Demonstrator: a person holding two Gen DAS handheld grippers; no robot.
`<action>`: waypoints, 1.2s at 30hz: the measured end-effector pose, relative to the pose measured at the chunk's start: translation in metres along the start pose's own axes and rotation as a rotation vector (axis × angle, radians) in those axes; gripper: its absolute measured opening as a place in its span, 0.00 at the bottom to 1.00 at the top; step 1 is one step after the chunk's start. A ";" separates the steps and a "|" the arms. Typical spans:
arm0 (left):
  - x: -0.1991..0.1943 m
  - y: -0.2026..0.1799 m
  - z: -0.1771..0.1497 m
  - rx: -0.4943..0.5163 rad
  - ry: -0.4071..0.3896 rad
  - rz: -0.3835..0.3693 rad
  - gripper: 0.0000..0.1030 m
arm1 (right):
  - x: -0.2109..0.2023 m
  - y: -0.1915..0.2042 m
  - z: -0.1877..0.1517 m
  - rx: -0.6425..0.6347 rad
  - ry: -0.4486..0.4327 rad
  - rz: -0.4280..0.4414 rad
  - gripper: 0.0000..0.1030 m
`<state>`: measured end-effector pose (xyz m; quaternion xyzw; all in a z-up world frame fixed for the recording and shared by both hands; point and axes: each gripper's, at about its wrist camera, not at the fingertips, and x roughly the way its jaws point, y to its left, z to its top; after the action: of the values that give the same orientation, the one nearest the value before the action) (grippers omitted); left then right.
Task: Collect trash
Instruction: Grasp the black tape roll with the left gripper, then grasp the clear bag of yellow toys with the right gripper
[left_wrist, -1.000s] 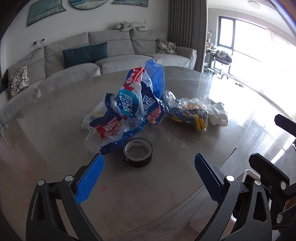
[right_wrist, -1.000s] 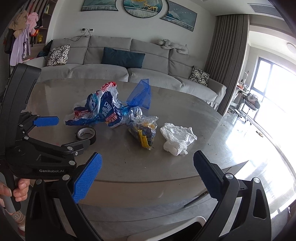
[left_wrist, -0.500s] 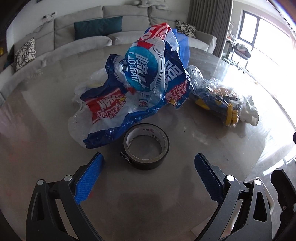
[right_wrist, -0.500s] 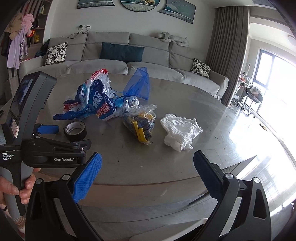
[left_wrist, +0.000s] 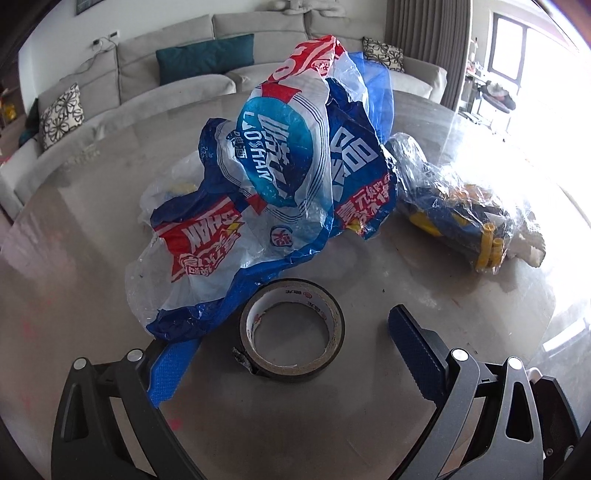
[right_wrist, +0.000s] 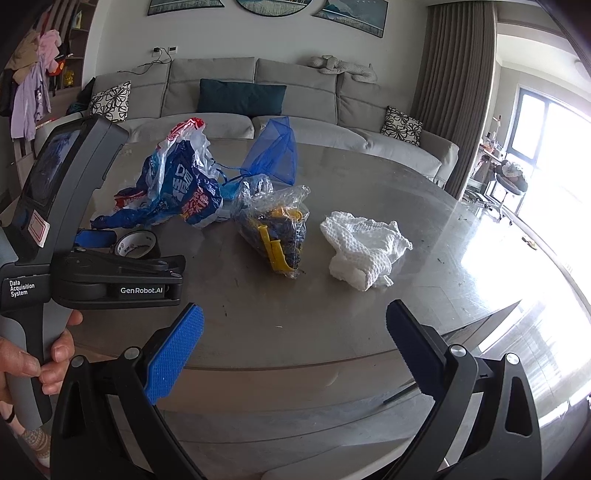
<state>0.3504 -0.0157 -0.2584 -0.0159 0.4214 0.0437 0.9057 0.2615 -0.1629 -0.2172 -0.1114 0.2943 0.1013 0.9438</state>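
A black tape roll (left_wrist: 291, 332) lies flat on the grey table (left_wrist: 369, 424), between the spread fingers of my open left gripper (left_wrist: 293, 328). Just behind it sits a crumpled blue, red and white plastic bag (left_wrist: 280, 192), whose edge drapes over the left blue pad (left_wrist: 170, 373). To its right lie a clear bag of yellow and blue bits (left_wrist: 454, 218) and a white paper towel (right_wrist: 364, 247). My right gripper (right_wrist: 295, 310) hangs open and empty over the table's near edge, well short of the clear bag (right_wrist: 277, 225).
A blue mesh bag (right_wrist: 277, 151) stands behind the pile. A person's hand (right_wrist: 33, 362) holds the left tool's handle at the left of the right wrist view. A grey sofa (right_wrist: 295, 96) runs behind the table (right_wrist: 295, 332); windows at the right.
My left gripper has moved forward and down over the table, so the tape roll now lies between its fingers. The right gripper has edged slightly closer to the table.
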 end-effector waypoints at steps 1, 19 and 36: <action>0.000 0.000 0.000 -0.001 -0.004 0.003 0.95 | 0.001 -0.001 0.000 0.000 0.002 0.003 0.95; -0.030 0.006 -0.001 0.004 -0.036 -0.028 0.48 | -0.010 0.004 0.004 -0.006 -0.016 0.007 0.95; -0.116 0.026 -0.006 0.136 -0.207 -0.032 0.48 | -0.024 0.018 0.028 -0.009 -0.079 0.011 0.95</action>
<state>0.2692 0.0025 -0.1734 0.0435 0.3272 0.0021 0.9439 0.2522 -0.1409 -0.1840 -0.1101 0.2567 0.1121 0.9536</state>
